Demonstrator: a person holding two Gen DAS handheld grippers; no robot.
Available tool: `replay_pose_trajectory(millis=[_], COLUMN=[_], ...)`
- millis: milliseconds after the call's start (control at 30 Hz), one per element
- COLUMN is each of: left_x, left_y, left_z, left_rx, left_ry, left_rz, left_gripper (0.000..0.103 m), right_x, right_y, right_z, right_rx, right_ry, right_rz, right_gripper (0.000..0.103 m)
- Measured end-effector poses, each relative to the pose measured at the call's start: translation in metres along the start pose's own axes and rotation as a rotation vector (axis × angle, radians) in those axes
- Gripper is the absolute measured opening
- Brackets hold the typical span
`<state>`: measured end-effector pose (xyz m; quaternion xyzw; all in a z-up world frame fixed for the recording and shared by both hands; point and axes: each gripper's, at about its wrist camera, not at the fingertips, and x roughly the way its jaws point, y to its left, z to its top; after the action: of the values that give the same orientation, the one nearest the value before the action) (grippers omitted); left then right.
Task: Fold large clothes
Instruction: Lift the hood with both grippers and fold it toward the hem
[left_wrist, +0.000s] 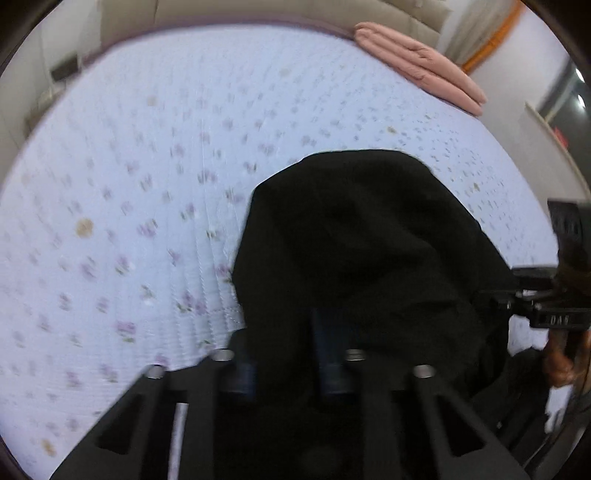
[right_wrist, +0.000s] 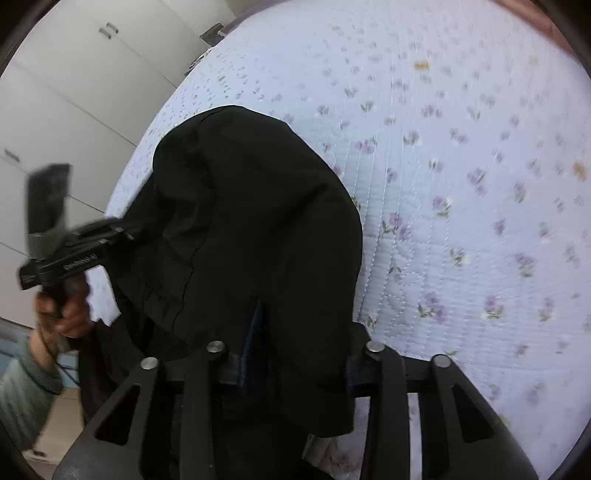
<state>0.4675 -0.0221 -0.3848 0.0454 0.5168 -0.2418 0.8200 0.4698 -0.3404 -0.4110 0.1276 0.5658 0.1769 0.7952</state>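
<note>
Both wrist cameras look steeply down, close over the black garment (left_wrist: 362, 236) on the floral quilt (left_wrist: 129, 184); each glimpses the other gripper.

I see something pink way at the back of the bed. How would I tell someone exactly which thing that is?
Start from the big bed with the pale flowered quilt. Follow it to the far right corner, by the headboard. There lies the folded pink blanket, neatly stacked and salmon-coloured, unlike the loose black garment near the front edge.
</note>
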Motion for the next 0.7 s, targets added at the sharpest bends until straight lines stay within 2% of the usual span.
replay_pose_trajectory(millis=[33, 133, 367, 567, 633, 700], left_x=[-0.012, -0.052, -0.153, -0.231, -0.253, -0.269], left_y=[-0.004, -0.019, -0.065, -0.094, -0.104, -0.114], left_z=[-0.002, -0.010, -0.049, -0.116, -0.148, -0.182], left_rx=[0.011, 0.036, 0.124, 0.156, 0.159, 0.164], left_ry=[-0.018, -0.074, -0.182, -0.214, -0.199, -0.152], left_rz=[0.003, -0.010, 0.036, 0.070, 0.054, 0.011], left_gripper=[0.013, 0.011, 0.011, 0.010, 0.010, 0.010], right_x=[-0.007, -0.032, -0.116, -0.165, -0.177, -0.188], right_y=[0.005, 0.020, 0.088, 0.157, 0.174, 0.187], right_z=[-0.003, -0.015, -0.062, -0.137, -0.164, -0.194], right_rx=[-0.015, -0.040, -0.193, -0.366, -0.399, -0.430], right_ry=[-0.013, -0.055, -0.197, -0.262, -0.281, -0.297], right_rz=[-0.022, -0.045, -0.164, -0.303, -0.348, -0.388], right_gripper=[0.025, 0.020, 0.015, 0.015, 0.013, 0.012])
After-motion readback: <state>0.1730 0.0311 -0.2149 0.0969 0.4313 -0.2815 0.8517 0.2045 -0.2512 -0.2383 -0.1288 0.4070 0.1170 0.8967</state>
